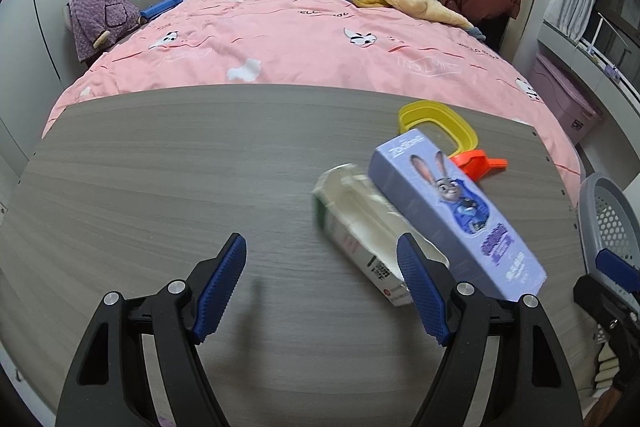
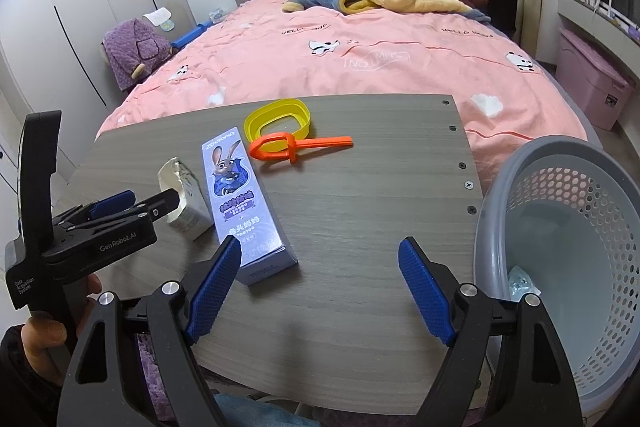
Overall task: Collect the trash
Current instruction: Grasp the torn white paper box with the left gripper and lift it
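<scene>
Both grippers are hanging over the grey table (image 2: pixel 360 227) with nothing in them; the left gripper (image 1: pixel 322 287) is standing wide open low in its own frame, its right finger just in front of the white carton (image 1: pixel 360 231), while the right gripper (image 2: pixel 320 283) is gaping equally wide at the bottom centre of its view, its left finger just in front of the near end of the purple box (image 2: pixel 240 195).

The trash is lying in a cluster: in the right wrist view the white carton (image 2: pixel 186 203) is sitting at centre left, touching or nearly touching the purple box beside it; the yellow rim (image 2: pixel 278 119) and orange clip (image 2: pixel 296 147) are resting further up the frame, toward the pink bed (image 2: pixel 360 47); the grey basket (image 2: pixel 560 227) is waiting at the right edge, already holding some scrap at its bottom.

The step in hand is probably seizing the carton and the box, one per gripper; doing it well is a matter of straddling each narrow side squarely, since both look light and prone to sliding; closing on the carton gently is wise, as it appears crumpled; lifting the box clear before swinging right is avoiding a knock against the basket rim.
</scene>
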